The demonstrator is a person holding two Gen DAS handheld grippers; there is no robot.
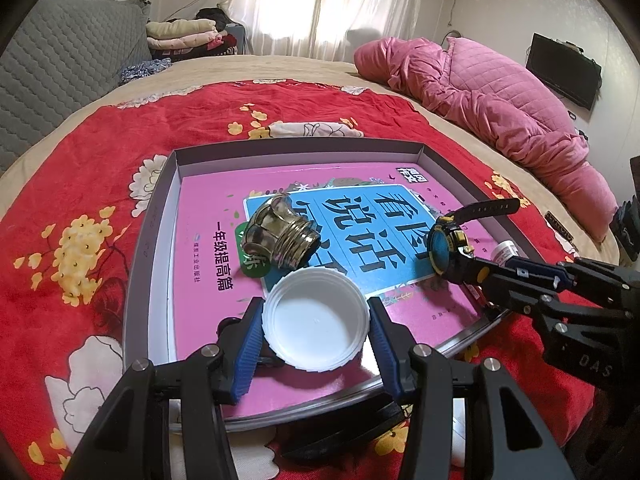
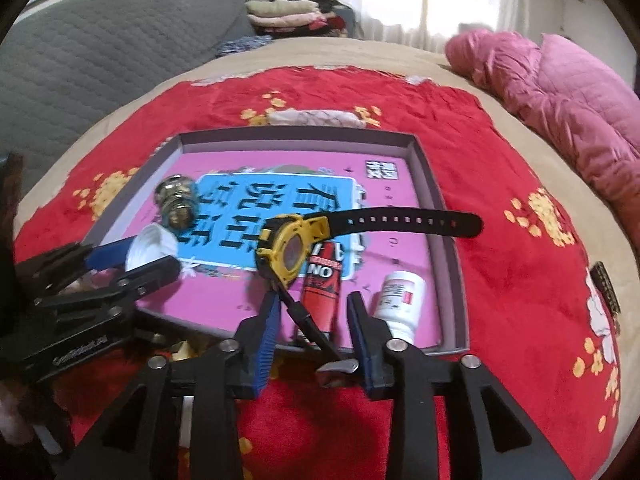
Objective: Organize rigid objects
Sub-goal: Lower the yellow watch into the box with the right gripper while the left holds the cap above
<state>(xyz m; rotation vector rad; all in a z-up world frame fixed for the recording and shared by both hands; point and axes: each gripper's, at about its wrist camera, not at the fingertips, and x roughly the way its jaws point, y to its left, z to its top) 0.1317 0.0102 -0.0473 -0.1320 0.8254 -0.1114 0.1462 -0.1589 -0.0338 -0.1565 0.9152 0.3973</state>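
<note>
A grey shallow box (image 1: 160, 200) with a pink book (image 1: 208, 320) inside lies on a red floral blanket. My left gripper (image 1: 316, 320) has its blue pads on both sides of a white plastic lid (image 1: 316, 320), over the box's near edge. A brass threaded fitting (image 1: 280, 232) lies on the book behind it. My right gripper (image 2: 312, 312) is open; a black-and-yellow watch (image 2: 288, 248) sits between its fingers, strap leaning on the left pad (image 2: 268, 320), over the box. A red tube (image 2: 322, 292) and a white pill bottle (image 2: 400, 300) lie in the box.
The box (image 2: 436, 200) sits mid-blanket on a bed. A pink quilt (image 1: 500, 100) is heaped at the far right. A grey quilted headboard (image 1: 60, 72) and folded clothes (image 1: 184, 36) are at the far left. A small dark object (image 2: 606, 284) lies on the blanket at right.
</note>
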